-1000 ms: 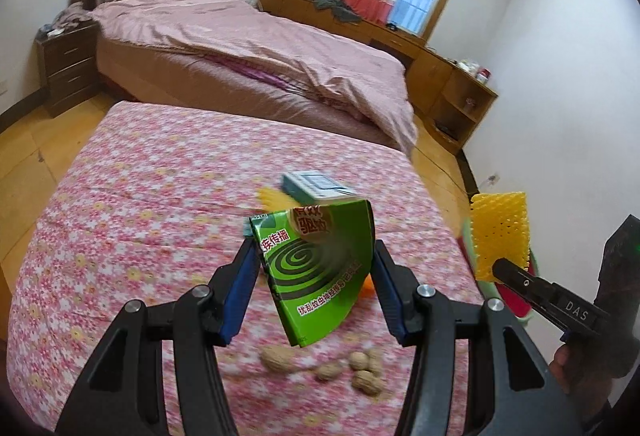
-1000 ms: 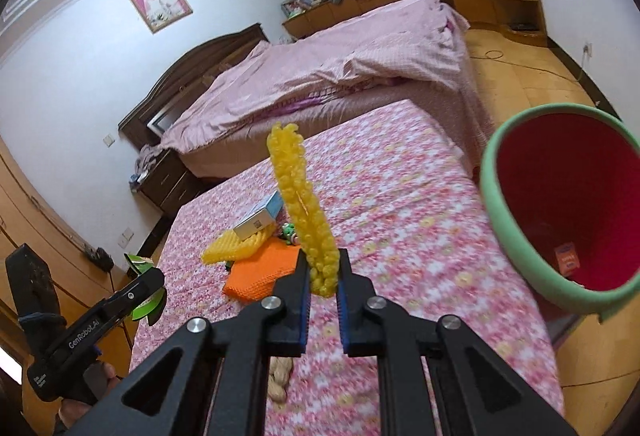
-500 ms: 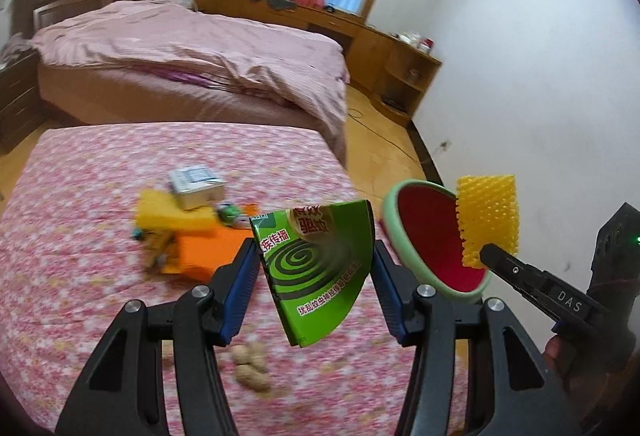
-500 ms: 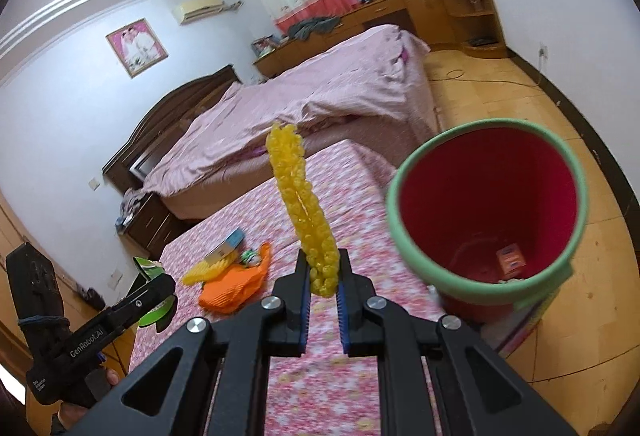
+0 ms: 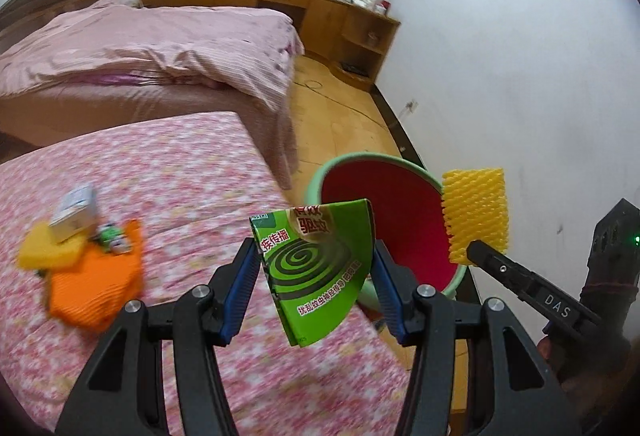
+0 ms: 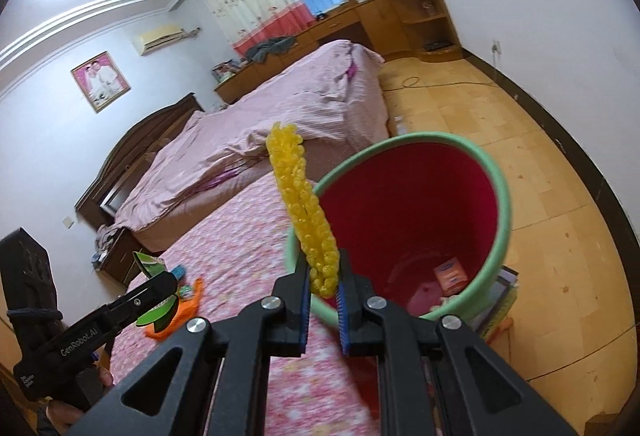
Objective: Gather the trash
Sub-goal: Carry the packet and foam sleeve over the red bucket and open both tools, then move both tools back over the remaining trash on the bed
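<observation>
Both your hands have swung from the bed toward the bin (image 5: 400, 220). Your left claw (image 5: 316, 276) is clamped on the green carton (image 5: 316, 264), your right claw (image 6: 323, 290) on the yellow foam net (image 6: 304, 212), now at the rim: release comes next.

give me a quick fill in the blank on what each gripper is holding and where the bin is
1. The left gripper is shut on a ____ mosquito coil box.
2. The right gripper pinches a ____ foam net.
3. The bin has a green rim and a ____ inside.
4. An orange foam net lies on the ____ cloth.

Missing words: green; yellow; red; flowered
</observation>
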Demonstrator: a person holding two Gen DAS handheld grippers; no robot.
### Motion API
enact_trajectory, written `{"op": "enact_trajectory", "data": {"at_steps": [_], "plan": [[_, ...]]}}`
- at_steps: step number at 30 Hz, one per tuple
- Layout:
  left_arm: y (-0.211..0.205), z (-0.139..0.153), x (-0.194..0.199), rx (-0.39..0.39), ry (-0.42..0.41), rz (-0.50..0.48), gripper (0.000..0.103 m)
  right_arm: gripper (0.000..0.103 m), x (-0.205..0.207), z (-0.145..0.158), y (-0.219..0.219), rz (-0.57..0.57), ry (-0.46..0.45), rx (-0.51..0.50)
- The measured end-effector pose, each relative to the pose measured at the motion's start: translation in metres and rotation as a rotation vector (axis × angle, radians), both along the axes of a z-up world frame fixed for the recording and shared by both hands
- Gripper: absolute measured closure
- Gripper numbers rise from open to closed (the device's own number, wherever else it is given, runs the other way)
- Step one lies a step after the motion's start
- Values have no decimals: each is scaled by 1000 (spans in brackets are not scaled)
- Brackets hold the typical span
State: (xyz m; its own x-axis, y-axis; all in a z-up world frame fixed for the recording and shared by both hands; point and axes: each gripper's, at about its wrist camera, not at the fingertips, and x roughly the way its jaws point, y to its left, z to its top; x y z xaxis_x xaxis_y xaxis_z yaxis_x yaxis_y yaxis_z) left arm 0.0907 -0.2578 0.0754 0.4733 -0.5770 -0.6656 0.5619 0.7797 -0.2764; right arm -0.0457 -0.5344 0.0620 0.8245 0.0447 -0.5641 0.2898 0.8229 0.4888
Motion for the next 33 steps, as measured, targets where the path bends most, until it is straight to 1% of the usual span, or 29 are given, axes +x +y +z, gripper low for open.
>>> {"op": "enact_trajectory", "data": {"at_steps": [6,13,15,17,20,23,25,27,28,30,32,33], "plan": [[-44,-15,7,31,7,-77,47,90,3,-19,-28,-44,26,27],[-79,-28,14,77,6,-141,46,89,16,-36,-50,-61,56,45],[-86,-29,14,95,-1,-162,44,87,18,-40,-55,-72,58,55],[-90,-29,14,104,-18,-170,37,87,19,-42,-59,-79,56,60],[-91,-29,11,98,-44,-162,32,87,21,-47,-64,-89,64,78],[-91,-31,11,111,-33,-144,30,85,21,-51,-64,-98,80,91],[-88,-31,14,114,-18,-141,30,81,22,-53,-62,-85,87,87],[-82,-27,12,106,-9,-126,30,71,23,-52,-61,-77,90,81],[-80,-25,13,100,-7,-119,30,69,24,-51,-60,-74,88,77],[-73,-21,13,87,-10,-108,30,60,23,-48,-58,-76,75,77],[-67,-17,11,84,-17,-97,30,54,22,-48,-58,-78,68,84],[-64,-15,10,83,-19,-94,30,54,22,-48,-58,-78,66,86]]}}
